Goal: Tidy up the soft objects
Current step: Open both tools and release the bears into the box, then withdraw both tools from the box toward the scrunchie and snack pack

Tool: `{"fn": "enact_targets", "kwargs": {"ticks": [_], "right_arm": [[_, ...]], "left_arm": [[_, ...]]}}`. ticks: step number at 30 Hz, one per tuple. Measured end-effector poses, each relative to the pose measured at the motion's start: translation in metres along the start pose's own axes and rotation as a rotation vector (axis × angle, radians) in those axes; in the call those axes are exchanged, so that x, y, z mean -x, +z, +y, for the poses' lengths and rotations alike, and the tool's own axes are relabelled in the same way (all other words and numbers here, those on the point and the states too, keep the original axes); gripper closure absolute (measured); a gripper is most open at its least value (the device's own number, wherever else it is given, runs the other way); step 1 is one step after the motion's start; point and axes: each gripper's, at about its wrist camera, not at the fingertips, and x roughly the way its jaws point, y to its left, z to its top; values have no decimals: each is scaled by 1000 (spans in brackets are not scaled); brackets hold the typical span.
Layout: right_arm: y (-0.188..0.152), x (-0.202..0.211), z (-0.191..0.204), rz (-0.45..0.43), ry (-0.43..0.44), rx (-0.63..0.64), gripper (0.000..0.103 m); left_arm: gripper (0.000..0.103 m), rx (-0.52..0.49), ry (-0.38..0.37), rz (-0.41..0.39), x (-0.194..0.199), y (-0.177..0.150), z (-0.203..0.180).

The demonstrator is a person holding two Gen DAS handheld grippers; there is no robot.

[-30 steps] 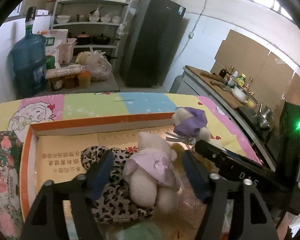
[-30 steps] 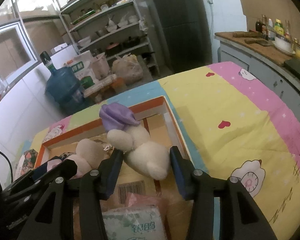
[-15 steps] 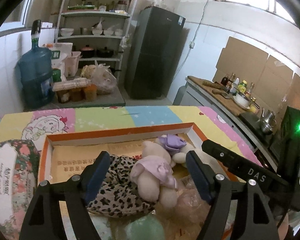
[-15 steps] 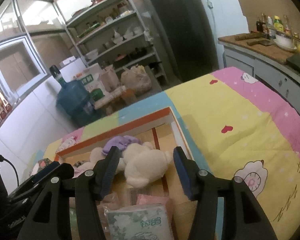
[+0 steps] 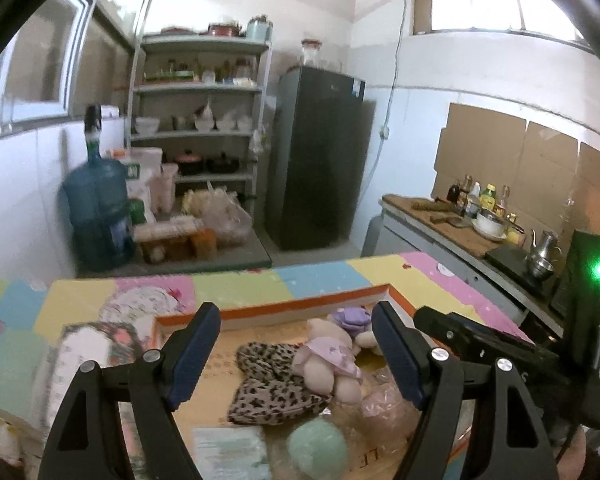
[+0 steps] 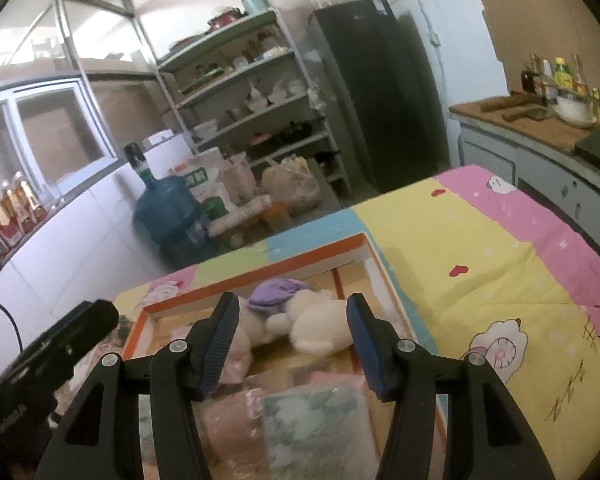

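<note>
Two plush toys (image 6: 300,316), leopard cloth (image 5: 272,384) already in the box (image 6: 292,264); my left gripper (image 5: 296,354) and right gripper (image 6: 288,342) wide, empty. I judge sorting nearly done.

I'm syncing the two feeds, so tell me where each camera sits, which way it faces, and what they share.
Left wrist: rides the left claw, looking forward and down into the orange-rimmed box; its open blue-padded fingers show, plus the right claw's black body at right.
Right wrist: rides the right claw, facing the same box from its right side; the left claw's body shows at left.
Shared: the purple-hatted plush, fridge, shelves, water jug.
</note>
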Motion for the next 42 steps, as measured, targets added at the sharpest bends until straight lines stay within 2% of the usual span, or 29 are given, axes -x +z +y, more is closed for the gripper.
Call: {"fn": "enact_targets", "kwargs": {"ticks": [5,18,20,21,42], "right_arm": [[-11,18,18,-29,13,28,45],[-36,66,75,-95,66,114,44],[-39,71,80,-100,72,118,32],[-41,74,83,-104,78,118,31],[-69,110,153,-99,159,192,30]], "left_arm": [[25,-27,29,-49,25,1,3],[25,-14,62,-74,72,-8,27],[25,-6,66,-78,80,-10,32],[25,-5,69,-79,82,-11,34],[25,15,112,-145,159,-36,76]]}}
